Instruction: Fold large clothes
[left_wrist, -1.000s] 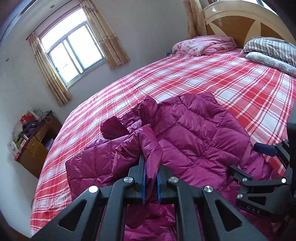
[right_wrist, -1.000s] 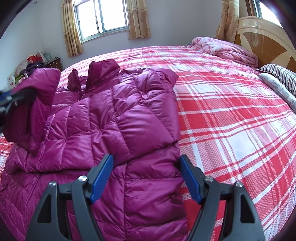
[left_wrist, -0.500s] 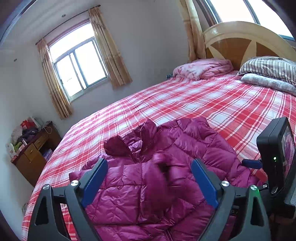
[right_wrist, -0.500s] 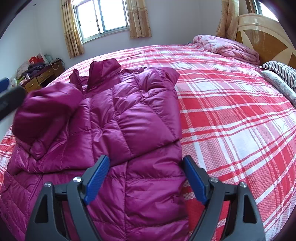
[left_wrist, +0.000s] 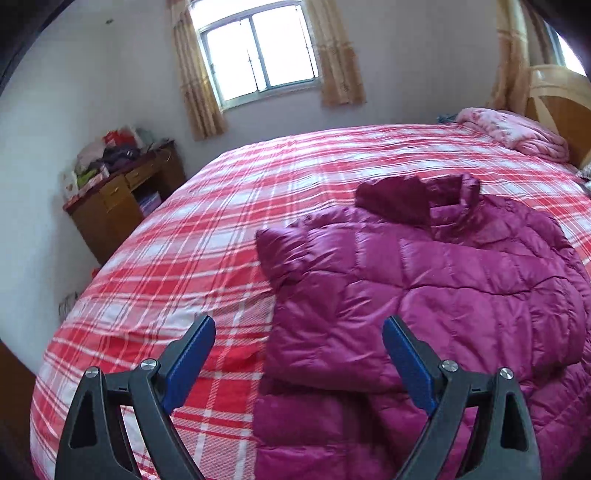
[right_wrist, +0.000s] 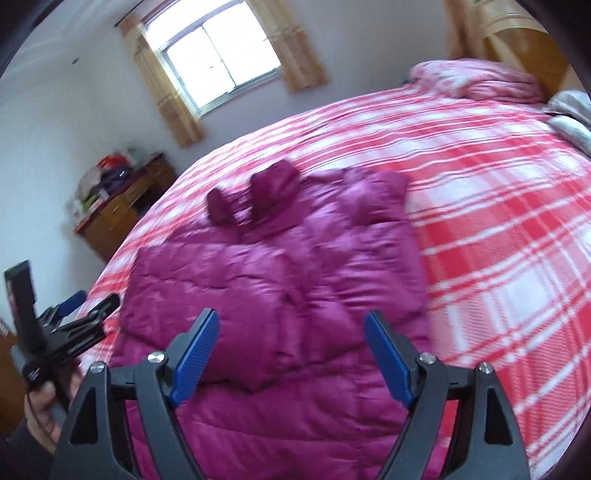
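Note:
A magenta quilted down jacket (left_wrist: 424, 288) (right_wrist: 277, 277) lies flat on the red-and-white plaid bed cover (left_wrist: 221, 221), collar toward the window. Both of its sleeves are folded in over the body. My left gripper (left_wrist: 299, 328) stands open above the jacket's left edge with nothing between its blue pads. The right wrist view shows it at the far left as well, the left gripper (right_wrist: 81, 306) held by a person's hand (right_wrist: 40, 402). My right gripper (right_wrist: 291, 321) hovers over the jacket's lower half. Its jaws are closing but still wide apart, and they touch no fabric.
A wooden desk (left_wrist: 122, 199) piled with clutter stands against the wall left of the bed. A folded pink blanket (left_wrist: 517, 129) and pillows (right_wrist: 569, 110) lie by the wooden headboard (left_wrist: 557, 99). Bare plaid cover (right_wrist: 498, 221) stretches to the right of the jacket.
The left gripper let go of the sleeve, opened wide and swung out to the jacket's left edge. The sleeve now lies on the jacket's body. The right gripper rose a little.

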